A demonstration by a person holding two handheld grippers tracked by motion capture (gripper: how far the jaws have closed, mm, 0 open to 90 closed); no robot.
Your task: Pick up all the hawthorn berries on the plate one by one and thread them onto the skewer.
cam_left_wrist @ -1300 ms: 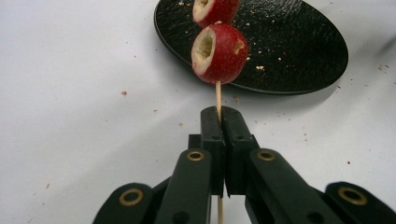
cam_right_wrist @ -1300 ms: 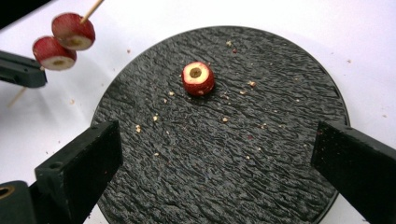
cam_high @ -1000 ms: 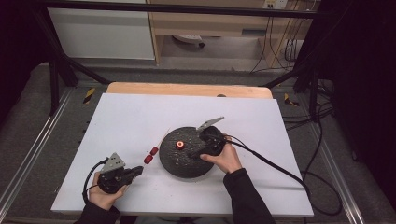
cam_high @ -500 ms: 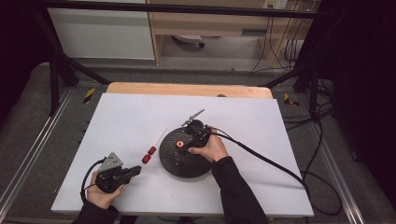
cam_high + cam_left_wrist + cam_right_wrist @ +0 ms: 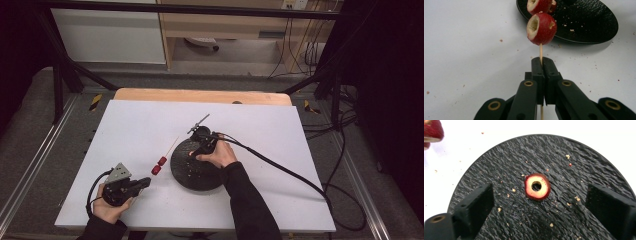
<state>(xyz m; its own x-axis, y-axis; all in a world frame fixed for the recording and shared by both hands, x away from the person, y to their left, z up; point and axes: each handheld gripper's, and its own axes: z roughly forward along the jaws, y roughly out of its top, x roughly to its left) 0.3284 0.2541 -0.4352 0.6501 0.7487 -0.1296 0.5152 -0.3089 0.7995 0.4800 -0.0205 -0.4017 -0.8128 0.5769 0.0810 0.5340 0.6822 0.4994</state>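
Lying cut face up near the middle of the black plate [image 5: 584, 162] is a red cored fruit [image 5: 537, 186], between the right gripper [image 5: 536, 205]'s wide-apart jaws, which have just been closing and do not touch it. Just left of the plate, a wooden skewer [image 5: 540, 51] carries two more cored fruits [image 5: 541, 28]. The left gripper [image 5: 541, 65], nearer the person than the plate, clamps that skewer tight.

Looks like a lab/recording rig, not a home: white-topped desk [image 5: 280, 130] fenced by black metal frame bars [image 5: 65, 75] w/ rails, loose cables [image 5: 345, 150] over grey carpet, plain cabinets [image 5: 110, 35] behind.
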